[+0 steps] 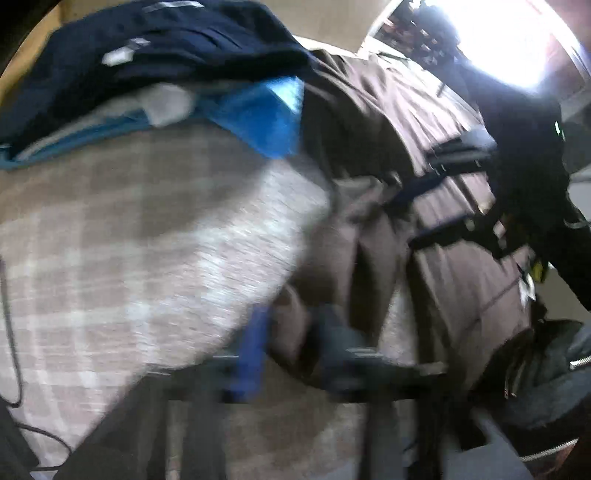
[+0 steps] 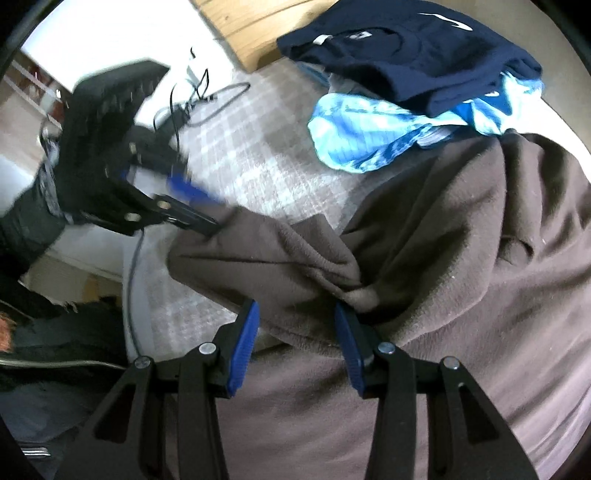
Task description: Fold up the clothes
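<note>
Brown fleece [image 2: 461, 229], soft and matte, lies rumpled across a bed with a plaid cover [image 2: 236, 147] in grey and white. Nearest the camera, the right gripper [image 2: 295, 332] has its blue-padded fingers [image 2: 245, 343] standing apart around a bunched fold of the fleece, touching it but not visibly pinching. To the left of that fold, the left gripper [image 2: 199, 218], held in a gloved hand [image 2: 85, 177], meets a corner of the fleece; its black finger touches the cloth while the blue one stands above, so whether it grips the corner cannot be told, and its own blurred view [image 1: 284, 332] does not settle it. The pair seem placed to lift and spread the garment for folding. Beyond the fleece, against a wooden headboard [image 2: 251, 33], a navy top [image 2: 406, 48] sits folded on a crumpled light-blue patterned piece [image 2: 362, 133]. Left of these, black cables [image 2: 207, 96] trail over the cover.
</note>
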The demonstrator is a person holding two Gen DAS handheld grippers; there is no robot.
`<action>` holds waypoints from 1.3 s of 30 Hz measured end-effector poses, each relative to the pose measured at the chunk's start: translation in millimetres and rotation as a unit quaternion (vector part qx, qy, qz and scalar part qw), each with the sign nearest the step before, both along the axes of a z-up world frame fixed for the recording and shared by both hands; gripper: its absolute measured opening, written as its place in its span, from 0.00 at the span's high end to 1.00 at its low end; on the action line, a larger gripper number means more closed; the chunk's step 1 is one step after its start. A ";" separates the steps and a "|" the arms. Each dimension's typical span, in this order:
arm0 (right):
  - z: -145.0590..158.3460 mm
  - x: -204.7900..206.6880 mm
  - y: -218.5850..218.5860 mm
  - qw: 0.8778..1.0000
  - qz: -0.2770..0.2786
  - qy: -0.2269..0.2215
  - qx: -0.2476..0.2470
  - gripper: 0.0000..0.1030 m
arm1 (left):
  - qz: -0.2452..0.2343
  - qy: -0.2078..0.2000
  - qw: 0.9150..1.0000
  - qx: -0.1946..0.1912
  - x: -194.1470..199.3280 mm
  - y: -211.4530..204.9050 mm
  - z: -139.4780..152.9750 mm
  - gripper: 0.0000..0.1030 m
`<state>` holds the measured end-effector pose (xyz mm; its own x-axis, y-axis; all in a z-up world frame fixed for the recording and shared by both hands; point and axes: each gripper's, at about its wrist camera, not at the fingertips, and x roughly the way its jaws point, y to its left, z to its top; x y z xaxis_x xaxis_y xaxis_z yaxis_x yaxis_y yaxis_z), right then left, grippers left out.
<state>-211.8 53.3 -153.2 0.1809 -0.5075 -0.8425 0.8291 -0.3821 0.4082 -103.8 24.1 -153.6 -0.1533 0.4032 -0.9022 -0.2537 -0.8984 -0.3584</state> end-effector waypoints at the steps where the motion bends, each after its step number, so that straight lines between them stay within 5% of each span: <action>1: 7.2 -6.9 8.2 1.000 -0.015 -0.002 -0.017 0.59 | -0.002 0.001 1.000 -0.003 1.3 1.5 2.2 0.96; 5: 31.1 -43.6 46.4 0.993 -0.096 0.004 -0.064 0.58 | 0.020 0.033 0.999 -0.001 10.6 -14.2 47.3 0.96; 9: 23.0 -91.8 73.0 0.984 -0.175 0.033 -0.020 0.58 | 0.049 0.121 0.991 -0.041 26.9 -41.4 138.2 0.96; 13: 4.3 -121.0 71.1 0.982 -0.177 0.051 0.049 0.58 | 0.080 0.199 0.973 -0.079 54.9 -68.0 225.7 0.96; 16: 24.3 -145.0 64.9 0.981 -0.170 0.093 0.027 0.58 | 0.074 0.196 0.973 -0.098 57.6 -62.6 227.4 0.96; 20: 34.1 -174.9 28.2 0.986 -0.089 0.138 0.037 0.58 | 0.066 0.191 0.972 -0.122 61.1 -55.4 229.8 0.96; 25: -1.2 -179.8 -25.8 0.982 0.051 0.149 0.109 0.57 | 0.069 0.172 0.973 -0.139 48.3 -40.6 205.3 0.96; 30: -16.2 -163.3 -38.9 0.971 0.105 0.185 0.112 0.53 | 0.076 0.150 0.975 -0.147 42.9 -42.7 190.6 0.96; 33: -14.5 -152.4 -30.4 0.970 0.092 0.196 0.113 0.95 | 0.075 0.144 0.975 -0.150 43.5 -41.4 188.2 0.96; 39: 32.8 -126.7 16.2 0.964 0.007 0.256 0.067 0.96 | 0.079 0.173 0.966 -0.174 51.2 -40.6 211.6 0.96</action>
